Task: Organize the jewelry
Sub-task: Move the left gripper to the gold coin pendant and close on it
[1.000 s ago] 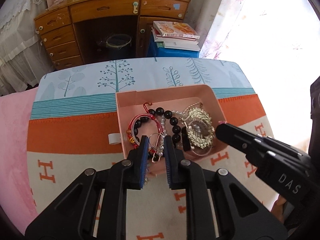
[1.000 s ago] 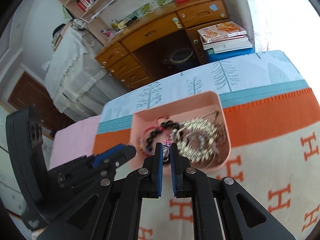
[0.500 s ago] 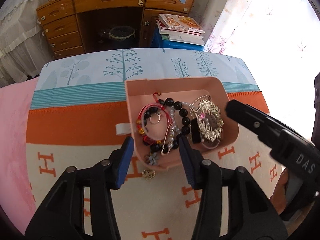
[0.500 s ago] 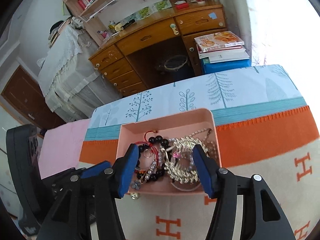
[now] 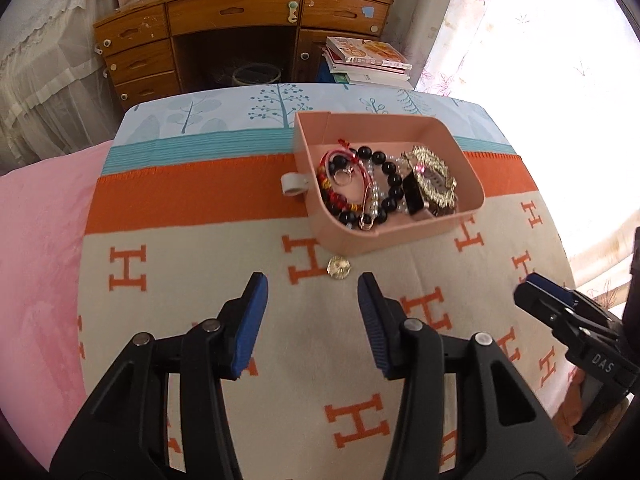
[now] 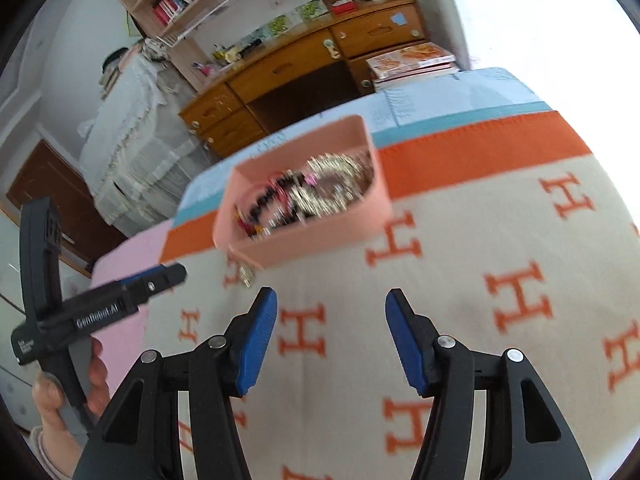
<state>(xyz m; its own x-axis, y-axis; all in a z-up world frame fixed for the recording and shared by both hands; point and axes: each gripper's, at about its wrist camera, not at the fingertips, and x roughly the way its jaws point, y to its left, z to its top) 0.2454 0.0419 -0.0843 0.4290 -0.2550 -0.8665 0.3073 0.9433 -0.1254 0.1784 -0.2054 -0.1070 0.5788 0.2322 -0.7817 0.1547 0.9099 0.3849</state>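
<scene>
A pink tray [image 5: 472, 184] holds black bead bracelets [image 5: 388, 184], a red cord bracelet, a ring and a gold piece [image 5: 434, 176]. The tray shows blurred in the right wrist view [image 6: 376, 176]. A small gold pendant [image 5: 339, 268] lies on the cloth just in front of the tray, also seen in the right wrist view [image 6: 246, 276]. My left gripper [image 5: 312, 308] is open and empty, just short of the pendant. My right gripper [image 6: 330, 332] is open and empty, back from the tray; it shows at the right edge of the left wrist view [image 5: 568, 320].
The table carries a cloth with orange H marks [image 5: 356, 424] and an orange band [image 5: 192, 196]. A pink cover [image 5: 36, 264] lies to the left. A wooden desk [image 5: 240, 12] and stacked books [image 5: 368, 60] stand behind the table.
Both grippers have opened and pulled back from the tray. The jewelry they held now lies in the tray. The gold pendant lies on the cloth in front of it.
</scene>
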